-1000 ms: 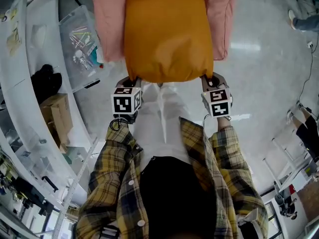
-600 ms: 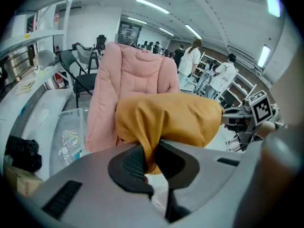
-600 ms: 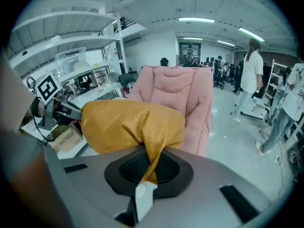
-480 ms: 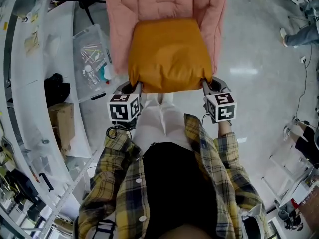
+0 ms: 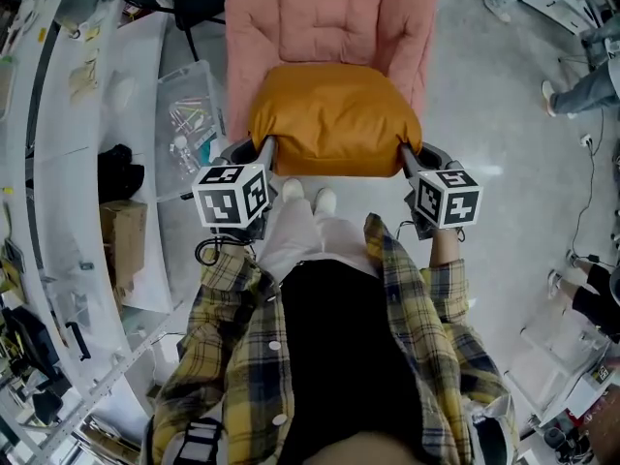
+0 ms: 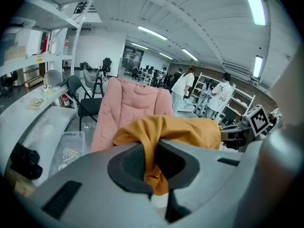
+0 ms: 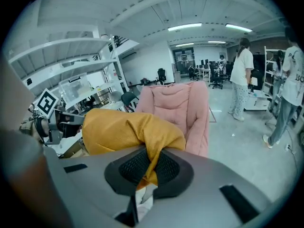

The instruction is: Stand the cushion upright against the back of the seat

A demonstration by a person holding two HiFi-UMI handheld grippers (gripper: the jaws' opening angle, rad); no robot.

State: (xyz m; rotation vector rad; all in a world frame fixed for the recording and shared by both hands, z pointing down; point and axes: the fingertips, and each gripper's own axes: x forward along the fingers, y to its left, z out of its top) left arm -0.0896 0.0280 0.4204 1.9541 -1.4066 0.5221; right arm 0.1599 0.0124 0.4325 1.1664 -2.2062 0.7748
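Yellow plaid shirt [image 5: 441, 356] over a black top [image 5: 334, 356], white trousers [image 5: 291, 245], white shoes [image 5: 293, 191].

clear bin [image 5: 189, 109] | cardboard box [image 5: 123, 235] | black chair [image 6: 88, 103] | white worktop [image 5: 63, 163]

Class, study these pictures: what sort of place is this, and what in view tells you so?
Probably an open lab or workshop, not a home: white wall shelves holding storage boxes, ceiling strip lights, and people standing by metal racks on a polished floor.

Bright ceiling strip lights [image 6: 254, 6], fisheye-warped edges, glare on floor [image 5: 484, 170]
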